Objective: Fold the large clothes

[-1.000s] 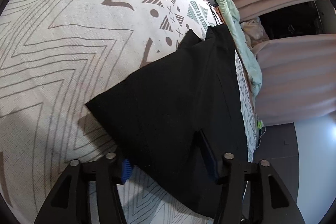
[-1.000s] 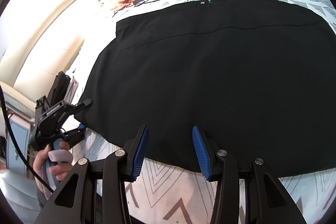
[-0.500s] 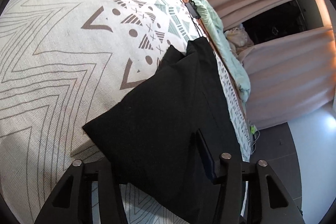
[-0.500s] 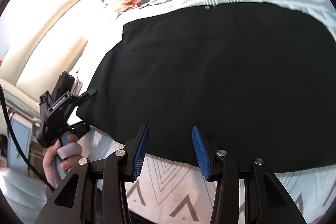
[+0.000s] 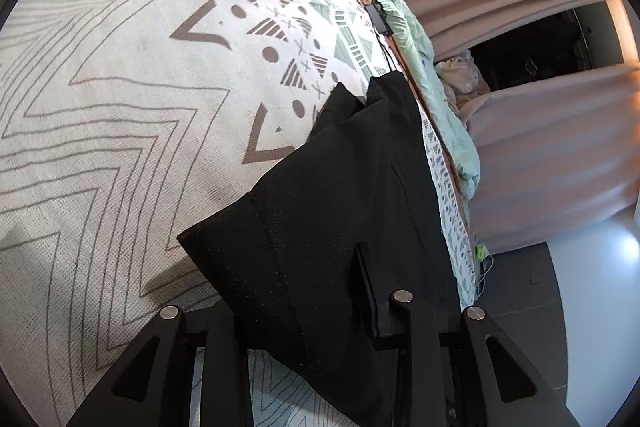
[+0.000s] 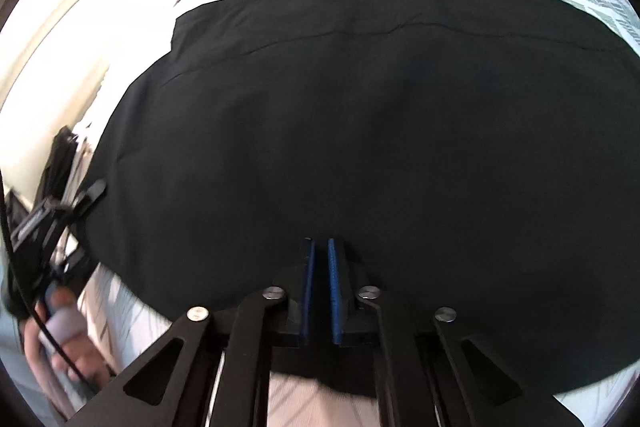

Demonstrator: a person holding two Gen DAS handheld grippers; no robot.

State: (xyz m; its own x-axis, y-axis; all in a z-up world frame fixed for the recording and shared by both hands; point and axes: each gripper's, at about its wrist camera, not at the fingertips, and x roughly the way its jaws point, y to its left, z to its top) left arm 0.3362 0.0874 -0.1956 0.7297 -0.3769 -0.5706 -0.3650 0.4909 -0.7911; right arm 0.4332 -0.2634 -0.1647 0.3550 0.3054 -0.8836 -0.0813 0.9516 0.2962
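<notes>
- A large black garment (image 6: 360, 131) is spread flat across a bed, over a white bedspread (image 5: 120, 107) printed with grey zigzags and geometric marks; in the left wrist view one near corner (image 5: 304, 251) is seen jutting toward the camera.
- The right gripper (image 6: 321, 267) is tilted steeply down at the garment's near hem; its blue pads (image 6: 307, 291) are drawn almost together, and the black cloth edge is pinched between them.
- The left gripper (image 5: 308, 307) is angled down over the near corner; its jaws are closing with the cloth between them, and whether the pads press it cannot be told.
- A hand (image 6: 60, 339) is seen at the lower left of the right wrist view, wrapped around the left gripper's handle.
- A mint-green quilt (image 5: 432, 83) is bunched along the far bed edge, with pink curtains (image 5: 540, 147) beyond.
</notes>
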